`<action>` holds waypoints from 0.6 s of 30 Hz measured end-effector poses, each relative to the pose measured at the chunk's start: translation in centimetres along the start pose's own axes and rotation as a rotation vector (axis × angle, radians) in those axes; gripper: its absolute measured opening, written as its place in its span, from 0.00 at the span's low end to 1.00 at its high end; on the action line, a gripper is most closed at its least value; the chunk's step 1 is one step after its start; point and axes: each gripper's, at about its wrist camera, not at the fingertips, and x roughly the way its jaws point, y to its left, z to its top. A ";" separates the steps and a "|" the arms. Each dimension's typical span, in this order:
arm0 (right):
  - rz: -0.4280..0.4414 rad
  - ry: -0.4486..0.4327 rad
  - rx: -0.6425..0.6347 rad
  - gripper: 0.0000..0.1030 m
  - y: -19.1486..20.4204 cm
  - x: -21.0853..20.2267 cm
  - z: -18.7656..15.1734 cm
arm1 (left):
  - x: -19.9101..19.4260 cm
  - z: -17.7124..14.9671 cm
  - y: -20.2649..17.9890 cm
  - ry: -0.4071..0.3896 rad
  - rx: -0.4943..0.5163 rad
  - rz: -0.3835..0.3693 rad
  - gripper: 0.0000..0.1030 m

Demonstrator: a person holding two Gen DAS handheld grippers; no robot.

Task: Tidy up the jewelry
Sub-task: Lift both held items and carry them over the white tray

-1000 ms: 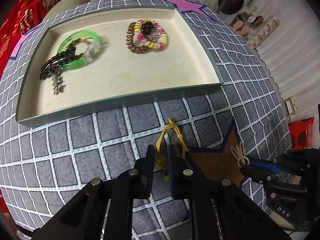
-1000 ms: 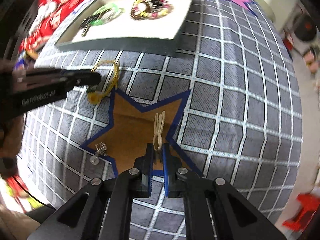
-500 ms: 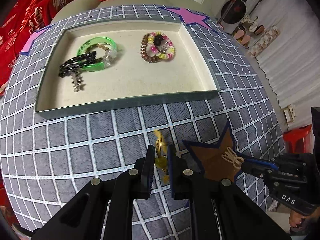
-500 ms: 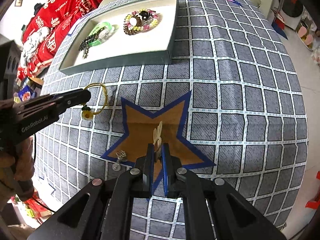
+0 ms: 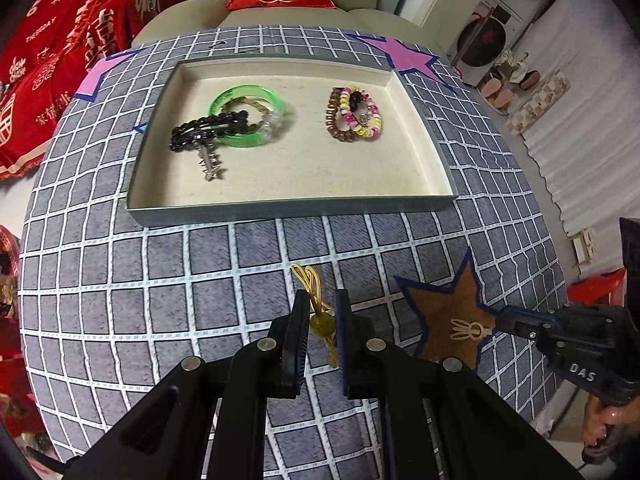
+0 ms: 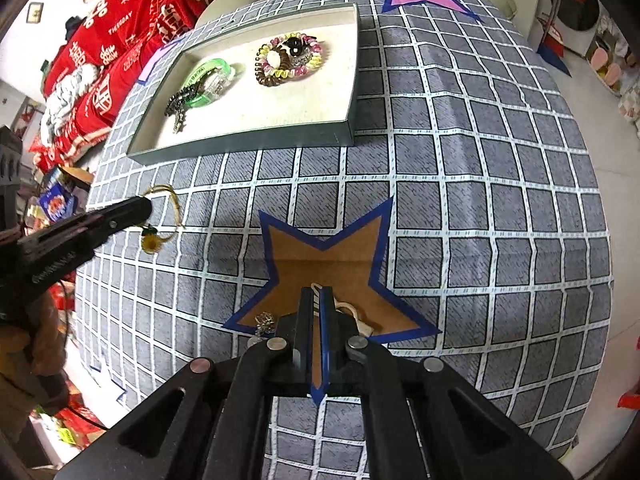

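Note:
My left gripper [image 5: 322, 300] is shut on a yellow cord bracelet [image 5: 310, 284] with a yellow charm and holds it above the grid cloth, in front of the grey jewelry tray [image 5: 288, 208]. The bracelet also shows in the right wrist view [image 6: 160, 220], hanging from the left gripper [image 6: 142, 208]. My right gripper [image 6: 316, 292] is shut on a cream bunny-shaped hair clip [image 6: 352, 314] over the brown star [image 6: 332, 264]; the clip also shows in the left wrist view [image 5: 466, 330]. The tray holds a green bangle [image 5: 248, 120], a black chain [image 5: 204, 134] and beaded bracelets [image 5: 354, 120].
A small silver ring or charm [image 6: 264, 322] lies on the brown star's left point. A pink star [image 5: 408, 58] marks the cloth beyond the tray's right corner. Red cushions [image 5: 60, 60] lie to the left, and the table drops to the floor on the right.
Both grippers have risen and pulled back from the table. The yellow bracelet has lifted off the cloth in my left gripper, and the cream clip has come up with my right gripper.

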 end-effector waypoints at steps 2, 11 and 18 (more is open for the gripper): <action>-0.004 0.021 -0.015 0.03 0.1 0.8 -0.2 | 0.0 -0.2 0.3 0.001 -0.007 0.001 0.20; -0.155 0.074 -0.290 0.46 2.4 3.7 -2.2 | 0.3 -1.2 0.5 0.021 -0.009 0.000 0.20; -0.191 0.095 -0.353 0.25 3.0 5.1 -2.4 | 0.4 -1.4 0.2 0.027 0.003 -0.003 0.20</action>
